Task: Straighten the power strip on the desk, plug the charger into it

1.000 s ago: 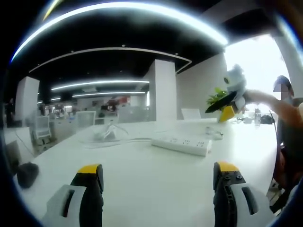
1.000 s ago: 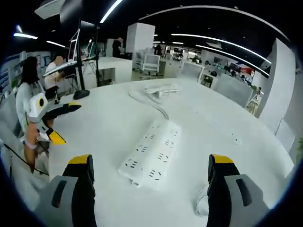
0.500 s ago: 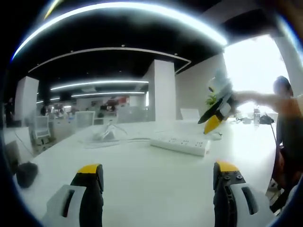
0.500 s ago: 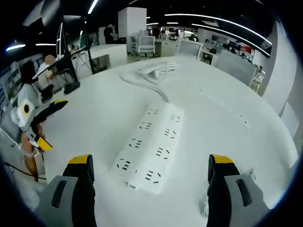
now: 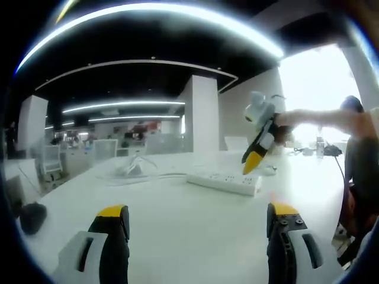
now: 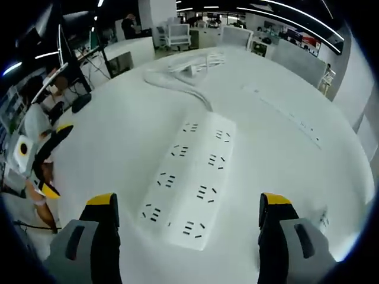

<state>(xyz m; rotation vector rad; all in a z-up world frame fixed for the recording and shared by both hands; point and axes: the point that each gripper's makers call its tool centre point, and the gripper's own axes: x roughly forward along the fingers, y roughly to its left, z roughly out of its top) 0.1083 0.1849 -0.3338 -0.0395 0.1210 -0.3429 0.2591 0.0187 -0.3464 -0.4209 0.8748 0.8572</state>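
Yellow-tipped jaws of the right hand-held gripper [image 6: 185, 204] are seen set wide apart with nothing held between them, and over the last second they have been brought down closer above the white power strip [image 6: 188, 177], which now lies between the jaw tips in the right gripper view and looks much larger than before. In the left gripper view the same right hand-held gripper [image 5: 251, 165] is seen tipped nose-down just above the near end of the power strip [image 5: 224, 181], whereas a second ago it was held higher and further to the right. The left hand-held gripper [image 5: 198, 228] has been kept almost still, low over the bare desk [image 5: 177, 236], its jaws also apart and empty.

The power strip lies flat on the desk, skewed at an angle, with its white cable [image 6: 177, 89] trailing off towards the far edge. A small white object, possibly the charger [image 5: 133, 167], is seen beyond it with cable around it; its identity cannot be told for certain.

The approach is judged to mean that straightening is about to begin: the strip has not yet been touched, and plugging in remains undone.
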